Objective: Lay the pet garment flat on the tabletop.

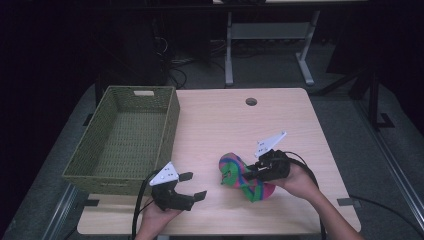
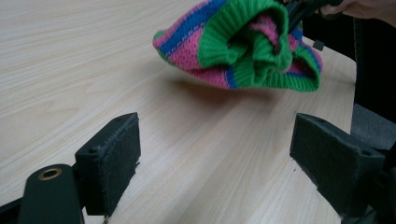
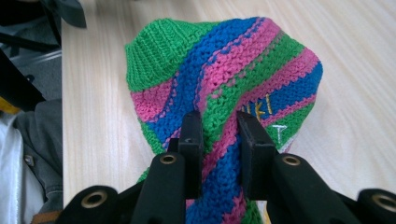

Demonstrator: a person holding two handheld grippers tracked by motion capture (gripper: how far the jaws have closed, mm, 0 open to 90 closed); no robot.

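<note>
A knitted hat [image 1: 243, 175] striped in green, pink and blue is held just above the pale wooden table [image 1: 225, 120], near its front right. My right gripper [image 1: 250, 172] is shut on a fold of the knitted hat [image 3: 224, 84], its black jaws pinching the fabric between them. The left gripper [image 1: 192, 186] stands open near the table's front edge, left of the hat, with nothing between its pads [image 2: 114, 163]. In the left gripper view the knitted hat [image 2: 238, 42] hangs ahead, its green ribbed brim facing me.
A green woven basket [image 1: 125, 137] stands empty at the table's left side. A round cable hole [image 1: 251, 101] lies near the far edge. Desk legs and cables stand on the grey floor beyond.
</note>
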